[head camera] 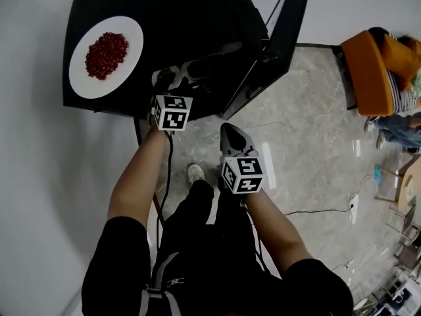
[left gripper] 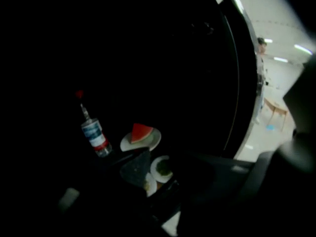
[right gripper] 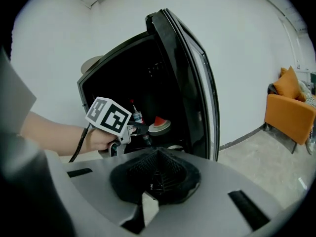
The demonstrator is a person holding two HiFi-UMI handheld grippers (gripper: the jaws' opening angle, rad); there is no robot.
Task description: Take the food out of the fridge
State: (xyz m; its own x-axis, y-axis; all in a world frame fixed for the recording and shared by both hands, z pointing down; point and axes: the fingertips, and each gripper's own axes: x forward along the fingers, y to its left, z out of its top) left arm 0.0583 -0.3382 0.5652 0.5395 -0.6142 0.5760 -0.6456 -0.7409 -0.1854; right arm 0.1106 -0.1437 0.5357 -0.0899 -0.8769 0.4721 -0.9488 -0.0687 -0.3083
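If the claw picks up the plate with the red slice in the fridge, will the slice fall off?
Maybe. The red slice stands as a wedge on a small shallow plate, so it would probably slide or topple if the plate tilts. The plate looks like stiff white crockery, so it is likely smooth to grip and breakable if dropped.

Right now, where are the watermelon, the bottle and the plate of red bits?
watermelon (left gripper: 140, 131), left gripper view, on the red flesh of the slice.
bottle (left gripper: 94, 134), left gripper view, on its label.
plate of red bits (head camera: 133, 33), head view, on its bare white rim.
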